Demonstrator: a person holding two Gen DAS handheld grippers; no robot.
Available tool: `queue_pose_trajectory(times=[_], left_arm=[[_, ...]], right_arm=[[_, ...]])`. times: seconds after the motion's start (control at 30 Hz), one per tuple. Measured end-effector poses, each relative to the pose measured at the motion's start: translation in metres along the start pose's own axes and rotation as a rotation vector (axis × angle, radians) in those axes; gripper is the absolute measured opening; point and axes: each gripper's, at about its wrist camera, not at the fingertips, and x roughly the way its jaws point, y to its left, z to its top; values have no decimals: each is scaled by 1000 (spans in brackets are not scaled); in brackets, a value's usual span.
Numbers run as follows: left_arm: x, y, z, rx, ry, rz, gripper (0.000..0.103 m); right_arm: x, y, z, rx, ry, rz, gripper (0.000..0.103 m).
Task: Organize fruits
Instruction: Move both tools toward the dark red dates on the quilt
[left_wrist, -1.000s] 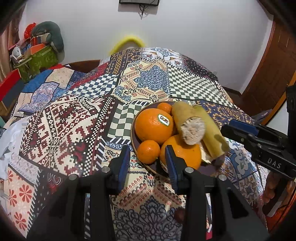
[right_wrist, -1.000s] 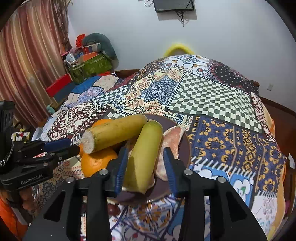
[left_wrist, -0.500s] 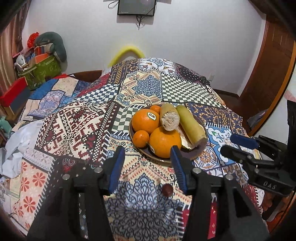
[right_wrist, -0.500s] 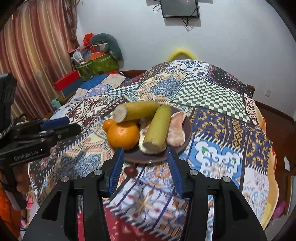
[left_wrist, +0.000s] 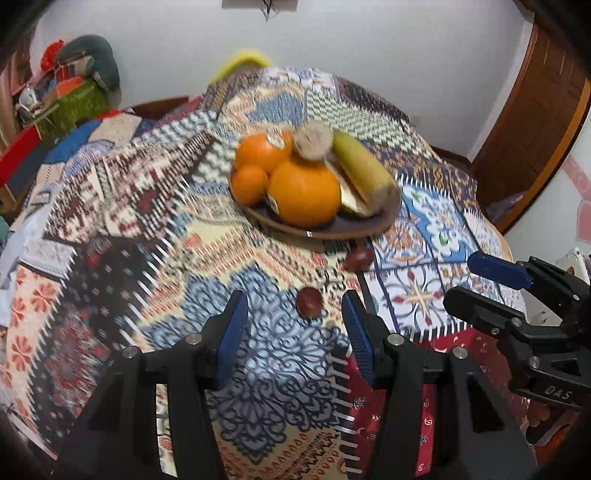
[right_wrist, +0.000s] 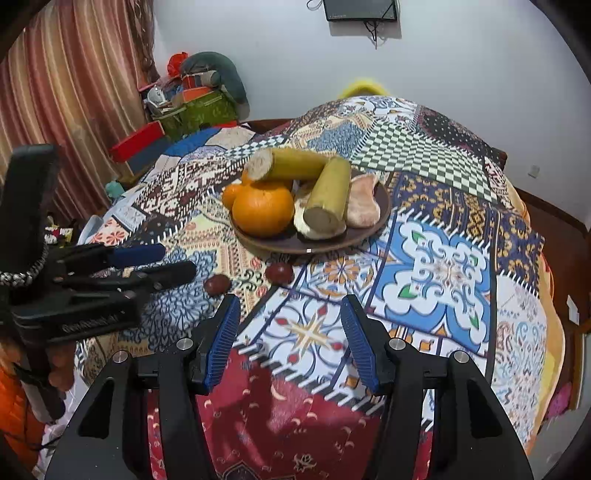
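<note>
Oranges (left_wrist: 303, 195), sugarcane pieces (right_wrist: 328, 199) fill the brown plate (right_wrist: 382, 210); two dark round fruits (left_wrist: 309, 301) lie on the quilt just before it. Left claw (left_wrist: 293, 334), spread and empty, frames one; right claw (right_wrist: 290, 328) likewise spread. Next likely: lower and pinch it.

Patchwork bedspread (right_wrist: 443, 266) carries a brown plate (right_wrist: 382, 206); two dark fruits (right_wrist: 217, 284).
</note>
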Motion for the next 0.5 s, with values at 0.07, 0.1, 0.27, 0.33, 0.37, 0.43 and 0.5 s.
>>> queue_pose_trajectory(times=[0.07, 0.1, 0.27, 0.33, 0.37, 0.43, 0.5], left_arm=[[8, -2, -3, 0, 17, -1, 52], [11, -3, -4, -1, 23, -4, 52], [24, -5, -5, -11, 40, -8, 52], [28, -5, -4, -9, 46, -11, 52], [30, -5, -4, -9, 47, -11, 52], [31, -5, -2, -4, 42, -10, 48], [33, -6, -2, 3, 43, -11, 43]], right_arm=[[3, -2, -3, 7, 9, 2, 53], [3, -2, -4, 10, 11, 3, 53], [7, -3, -6, 14, 20, -2, 53], [9, -4, -5, 14, 23, -2, 53], [10, -4, -5, 12, 24, -3, 53], [11, -5, -4, 10, 24, -3, 53], [14, -6, -2, 11, 24, 2, 53]])
